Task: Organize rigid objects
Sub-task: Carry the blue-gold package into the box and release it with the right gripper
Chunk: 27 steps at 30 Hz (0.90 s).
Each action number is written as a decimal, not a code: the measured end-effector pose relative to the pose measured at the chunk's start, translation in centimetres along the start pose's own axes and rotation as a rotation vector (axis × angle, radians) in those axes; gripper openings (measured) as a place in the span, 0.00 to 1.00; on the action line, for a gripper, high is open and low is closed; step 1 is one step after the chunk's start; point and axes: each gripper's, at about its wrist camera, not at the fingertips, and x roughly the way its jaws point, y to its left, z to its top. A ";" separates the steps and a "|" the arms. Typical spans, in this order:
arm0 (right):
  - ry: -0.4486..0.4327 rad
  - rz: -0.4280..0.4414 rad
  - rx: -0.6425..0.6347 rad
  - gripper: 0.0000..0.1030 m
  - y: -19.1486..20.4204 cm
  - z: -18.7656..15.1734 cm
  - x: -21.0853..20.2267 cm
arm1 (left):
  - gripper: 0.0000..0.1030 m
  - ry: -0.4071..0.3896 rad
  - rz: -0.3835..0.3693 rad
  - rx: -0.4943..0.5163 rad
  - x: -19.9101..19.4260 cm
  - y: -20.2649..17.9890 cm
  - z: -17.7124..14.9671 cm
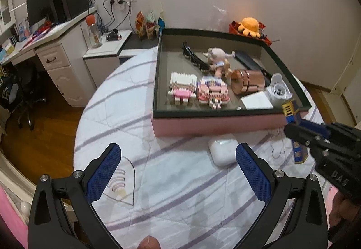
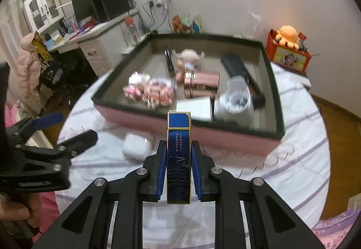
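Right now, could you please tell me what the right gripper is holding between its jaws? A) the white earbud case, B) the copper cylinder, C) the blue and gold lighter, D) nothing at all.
C: the right gripper is shut on the blue and gold lighter, held upright, while the white earbud case lies on the bedsheet and the copper cylinder lies in the box.

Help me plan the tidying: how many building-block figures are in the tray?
2, side by side at the near-left of the tray: a white-and-pink figure on the left, a pink figure beside it. None seem hidden.
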 end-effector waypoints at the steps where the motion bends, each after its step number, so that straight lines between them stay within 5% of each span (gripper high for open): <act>1: -0.011 0.001 -0.004 0.20 0.0 0.5 -0.2 | 1.00 -0.006 0.002 0.000 0.0 0.1 0.3; 14: -0.047 0.044 0.012 0.20 1.0 6.9 4.4 | 1.00 -0.031 0.028 -0.033 1.4 2.1 2.7; 27: 0.026 -0.004 0.036 0.21 0.8 6.5 8.6 | 1.00 -0.003 0.024 -0.057 3.0 3.1 2.6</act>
